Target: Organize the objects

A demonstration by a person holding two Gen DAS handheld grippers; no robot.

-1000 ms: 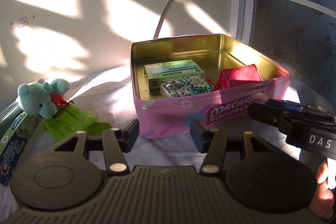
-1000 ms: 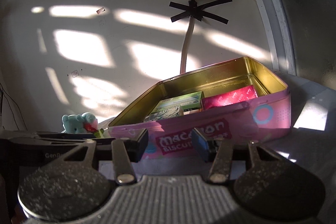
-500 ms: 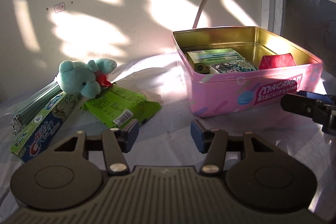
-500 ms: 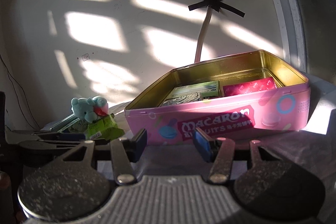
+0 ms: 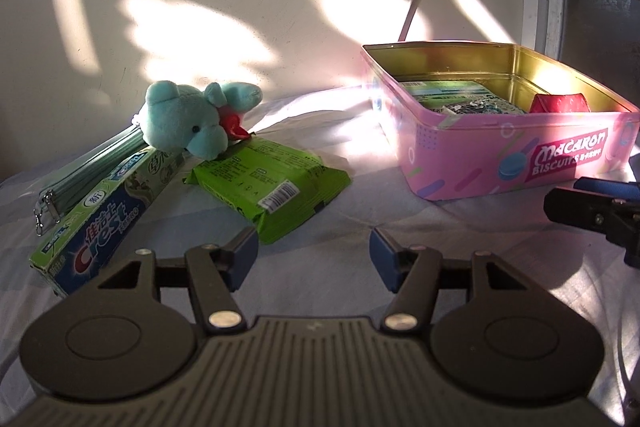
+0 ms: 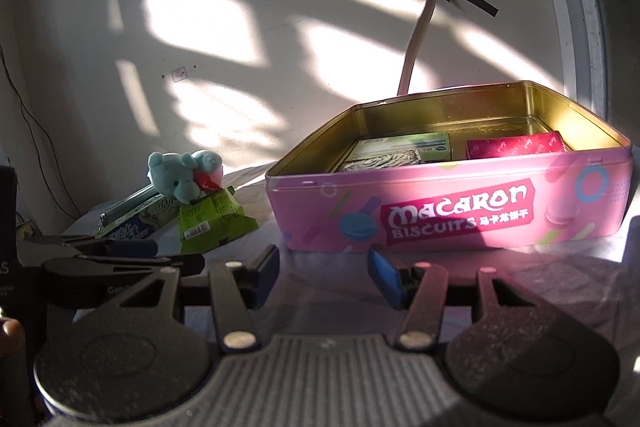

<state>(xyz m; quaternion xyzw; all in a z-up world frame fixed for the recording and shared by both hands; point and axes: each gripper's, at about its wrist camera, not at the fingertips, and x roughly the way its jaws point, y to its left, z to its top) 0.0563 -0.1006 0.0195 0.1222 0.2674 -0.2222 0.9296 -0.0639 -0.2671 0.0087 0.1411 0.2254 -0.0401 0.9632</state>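
Left gripper (image 5: 312,253) is hovering with fingers apart and empty, green snack pack (image 5: 269,189) lying at 11 o'clock just ahead. Right gripper (image 6: 322,273) fingers also apart, empty, facing pink tin (image 6: 452,211) at 1 o'clock. Risk: teal plush (image 5: 192,125) is leaning on the pack and could tumble when it lifts; slick wrapper could slip. Readable: "Crest" on toothpaste box (image 5: 100,215), "MACARON BISCUITS" on tin.

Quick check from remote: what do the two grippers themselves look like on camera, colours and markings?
Both match: the left gripper and right gripper are black plastic with a ribbed centre plate, round discs either side, silver rivets and blue-padded fingers. The side housing carries white lettering. No cables show.
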